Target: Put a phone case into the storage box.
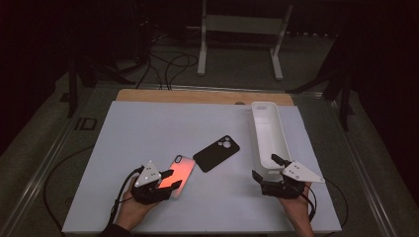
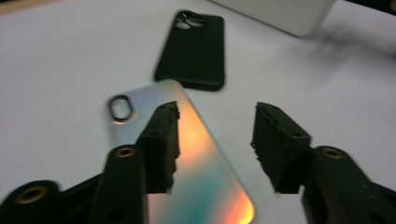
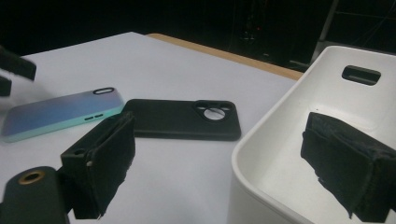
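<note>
- Bin (image 1: 267, 136) is my landmark here: a long white tub on the right side of the white table (image 1: 148, 128), its near end sitting right at the right gripper (image 1: 271, 168).
- Right gripper has its jaws spread apart and straddling the bin's near wall, one jaw inside and one outside, not pinching it as far as I can see. My guess is it's there to keep the bin from sliding while stuff gets dropped in.
- Shiny phone case (image 1: 178, 175) lies flat, camera hole pointing away from the person, well to the left of the bin. Looks like the next thing to get picked up.
- Left gripper (image 2: 215, 140) hangs right over that shiny case, jaws half open. One jaw is above the case's back, the other is past its long edge over bare table. So it's lined up to grab across the width, but the pads aren't pressing on it yet.
- Black phone case (image 1: 216, 153) sits flat between the shiny one and the bin, just beyond the shiny one, nothing touching it. Probably waiting its turn.
</note>
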`<state>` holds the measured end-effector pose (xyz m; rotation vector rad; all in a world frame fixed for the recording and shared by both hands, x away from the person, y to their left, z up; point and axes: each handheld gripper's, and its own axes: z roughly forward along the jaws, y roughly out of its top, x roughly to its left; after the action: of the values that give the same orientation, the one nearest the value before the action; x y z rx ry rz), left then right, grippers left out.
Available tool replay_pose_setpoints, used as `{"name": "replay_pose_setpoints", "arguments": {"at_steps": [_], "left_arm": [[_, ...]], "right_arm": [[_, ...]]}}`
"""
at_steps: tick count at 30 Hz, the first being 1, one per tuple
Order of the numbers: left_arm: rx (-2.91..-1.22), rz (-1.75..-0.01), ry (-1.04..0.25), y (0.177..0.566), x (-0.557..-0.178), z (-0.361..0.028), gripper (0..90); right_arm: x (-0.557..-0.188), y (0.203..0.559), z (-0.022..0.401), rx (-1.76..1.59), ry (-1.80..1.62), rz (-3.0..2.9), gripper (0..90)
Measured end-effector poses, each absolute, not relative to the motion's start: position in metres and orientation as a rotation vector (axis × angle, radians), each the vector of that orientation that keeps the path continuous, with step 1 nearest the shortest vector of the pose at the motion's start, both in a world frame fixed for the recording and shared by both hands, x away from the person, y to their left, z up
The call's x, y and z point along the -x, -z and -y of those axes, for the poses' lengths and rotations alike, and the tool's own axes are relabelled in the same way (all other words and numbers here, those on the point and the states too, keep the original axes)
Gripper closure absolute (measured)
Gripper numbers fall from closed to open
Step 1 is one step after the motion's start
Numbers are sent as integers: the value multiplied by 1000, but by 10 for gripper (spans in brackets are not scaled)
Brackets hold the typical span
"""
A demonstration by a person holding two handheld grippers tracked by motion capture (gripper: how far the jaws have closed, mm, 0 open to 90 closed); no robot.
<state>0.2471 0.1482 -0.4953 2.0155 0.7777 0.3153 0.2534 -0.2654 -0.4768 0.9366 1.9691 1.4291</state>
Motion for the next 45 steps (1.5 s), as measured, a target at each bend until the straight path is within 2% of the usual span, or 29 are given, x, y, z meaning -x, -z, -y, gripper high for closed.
{"name": "replay_pose_setpoints", "arguments": {"at_steps": [4,9,10,12,22,25,28,35,38,45], "left_arm": [[-2058,-746,-267,501,-245,-139,682],[-2099,-726,-234,507,-245,-133,792],[-2110,-724,-230,508,-245,-131,792],[-2153,-719,-225,511,-244,-127,885],[-2230,-745,-245,516,-245,-124,898],[-2225,-802,-307,513,-247,-132,898],[-2204,-865,-301,512,-249,-139,897],[-2225,-798,-268,513,-243,-125,898],[-2290,-758,-264,520,-237,-112,898],[-2281,-873,-329,517,-245,-124,899]], "right_arm": [[-253,477,265,-940,-1430,-1968,101],[-253,477,265,-936,-1431,-1968,100],[-253,477,265,-936,-1431,-1968,100],[-253,477,265,-938,-1430,-1965,100],[-253,477,266,-937,-1433,-1961,100],[-253,476,267,-940,-1430,-1958,100],[-253,477,266,-941,-1430,-1956,100],[-253,477,265,-937,-1426,-1961,101],[-253,477,266,-938,-1431,-1958,100],[-252,476,267,-942,-1432,-1952,100]]}}
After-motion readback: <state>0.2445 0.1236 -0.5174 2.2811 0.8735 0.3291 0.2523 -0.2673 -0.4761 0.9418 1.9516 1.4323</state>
